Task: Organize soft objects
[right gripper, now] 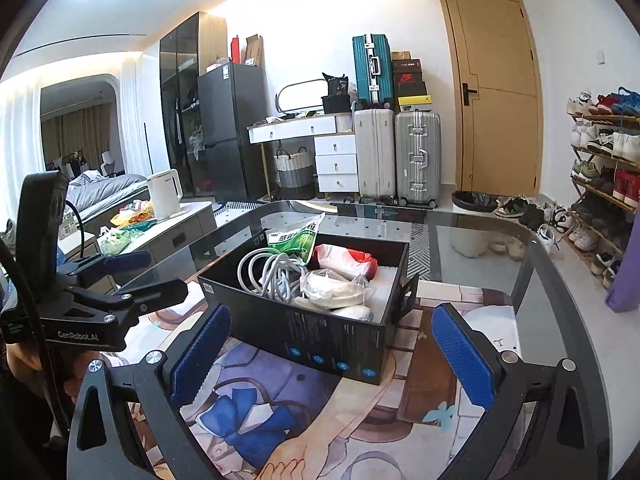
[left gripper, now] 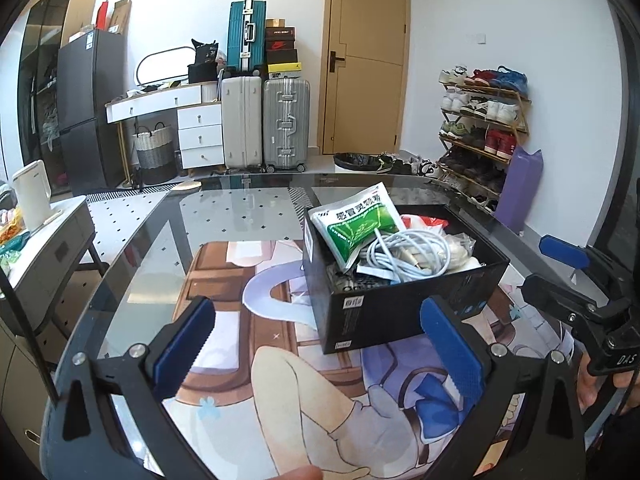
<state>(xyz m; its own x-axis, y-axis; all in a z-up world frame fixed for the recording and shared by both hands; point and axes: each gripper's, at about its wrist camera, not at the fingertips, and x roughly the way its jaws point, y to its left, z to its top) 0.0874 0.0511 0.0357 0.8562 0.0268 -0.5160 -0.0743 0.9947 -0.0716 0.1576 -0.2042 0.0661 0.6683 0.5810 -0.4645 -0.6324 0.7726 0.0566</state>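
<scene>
An open black box [left gripper: 400, 300] [right gripper: 320, 332] stands on a printed mat [left gripper: 248, 320] on the glass table [left gripper: 240, 208]. It holds a green-and-white sachet pack [left gripper: 356, 224] [right gripper: 298, 238], a coiled white cable [left gripper: 412, 252] [right gripper: 272, 268], a red-and-white bag [right gripper: 346, 258] and a clear bag of white items [right gripper: 336, 288]. My left gripper [left gripper: 319, 305] is open and empty, just short of the box's near left corner. My right gripper [right gripper: 332, 312] is open wide and empty, facing the box's near side. Each gripper shows at the edge of the other's view.
A grey side table with a white kettle [left gripper: 32, 196] [right gripper: 164, 194] and snack packs stands left of the table. Across the room are suitcases [left gripper: 264, 120], a shoe rack [left gripper: 484, 120], a wooden door [right gripper: 496, 96] and a purple roll [left gripper: 520, 192].
</scene>
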